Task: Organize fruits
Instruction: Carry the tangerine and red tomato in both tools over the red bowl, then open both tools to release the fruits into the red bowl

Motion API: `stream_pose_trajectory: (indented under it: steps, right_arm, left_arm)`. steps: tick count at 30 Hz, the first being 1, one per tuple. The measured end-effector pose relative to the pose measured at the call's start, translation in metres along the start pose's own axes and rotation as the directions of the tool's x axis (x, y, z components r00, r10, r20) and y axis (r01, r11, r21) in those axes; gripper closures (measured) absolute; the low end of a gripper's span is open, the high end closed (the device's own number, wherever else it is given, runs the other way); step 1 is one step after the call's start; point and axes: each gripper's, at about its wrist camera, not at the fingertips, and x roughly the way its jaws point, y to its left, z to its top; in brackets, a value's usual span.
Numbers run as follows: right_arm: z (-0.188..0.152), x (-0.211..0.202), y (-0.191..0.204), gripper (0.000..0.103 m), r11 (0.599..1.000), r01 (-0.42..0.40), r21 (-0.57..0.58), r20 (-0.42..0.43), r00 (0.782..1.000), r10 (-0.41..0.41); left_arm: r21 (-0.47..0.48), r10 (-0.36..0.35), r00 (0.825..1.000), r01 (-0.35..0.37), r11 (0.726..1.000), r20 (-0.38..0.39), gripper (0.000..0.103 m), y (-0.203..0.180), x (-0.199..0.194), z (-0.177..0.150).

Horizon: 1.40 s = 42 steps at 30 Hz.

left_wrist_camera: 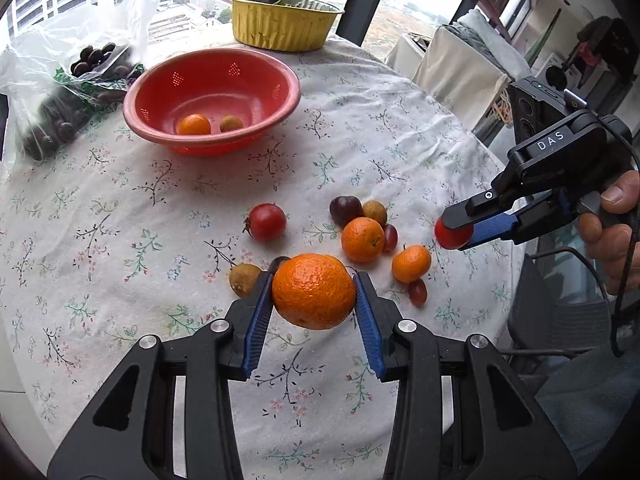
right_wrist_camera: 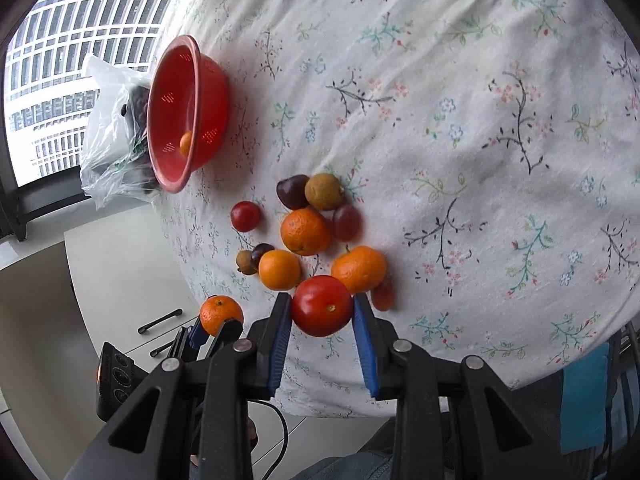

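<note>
Orange peel is pinched between the blue pads of the left gripper (left_wrist_camera: 314, 294), whose jaws are closed narrowly on a mandarin (left_wrist_camera: 314, 291) that appears to be held clear of the cloth (left_wrist_camera: 120, 240). A tomato (right_wrist_camera: 322, 306) is clamped in the same way by the right gripper (right_wrist_camera: 322, 308), near the table's near edge. The step in hand is judged to be the carrying of both fruits to the red bowl (left_wrist_camera: 212, 100), in which a small orange fruit (left_wrist_camera: 193, 125) and a brownish one (left_wrist_camera: 231, 123) already lie. The mandarin should be carried high enough for the rim to be cleared, lowered well inside, and released only once it is close to the bowl's floor, so that no bounce is caused. The tomato skin is likely to bruise; the grip should not be tightened further.

Loose fruit lies on the cloth between the grippers and the bowl: a second tomato (left_wrist_camera: 267, 221), two mandarins (left_wrist_camera: 362, 239) (left_wrist_camera: 411, 263), a longan (left_wrist_camera: 244, 279), a dark plum-like fruit (left_wrist_camera: 345, 210) and grapes (left_wrist_camera: 417, 291). These could be knocked and sent rolling if the path is kept low. A plastic bag (left_wrist_camera: 60, 92) of dark fruit sits beside the bowl, and a yellow foil tin (left_wrist_camera: 280, 24) stands behind it; neither is judged to block the approach
</note>
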Motion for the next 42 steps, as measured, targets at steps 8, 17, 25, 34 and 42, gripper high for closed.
stream_pose_trajectory:
  steps: [8,17,25,34,42]
  right_arm:
    - [0.066,-0.034,0.057,0.070,0.992,0.018,-0.126,0.115,0.993,-0.003]
    - [0.126,-0.012,0.177,0.070,0.907,0.031,-0.420,0.140,0.990,0.031]
    - [0.157,0.055,0.215,0.070,0.852,0.129,-0.507,0.100,0.991,-0.090]
    - [0.181,0.091,0.193,0.070,0.860,0.187,-0.475,0.065,0.982,-0.178]
    - [0.190,0.106,0.196,0.070,0.835,0.235,-0.497,0.070,0.970,-0.232]
  left_arm:
    - [-0.132,0.098,0.993,-0.089,0.987,0.064,0.065,0.060,-0.016,0.054]
    - [-0.175,0.191,0.979,-0.177,0.969,0.068,0.065,0.103,0.004,0.145]
    - [-0.174,0.203,0.979,-0.200,0.964,0.002,0.065,0.119,0.070,0.192]
    - [-0.163,0.200,0.978,-0.207,0.965,-0.059,0.065,0.132,0.117,0.199]
    - [-0.130,0.206,0.975,-0.216,0.968,-0.084,0.064,0.133,0.138,0.204]
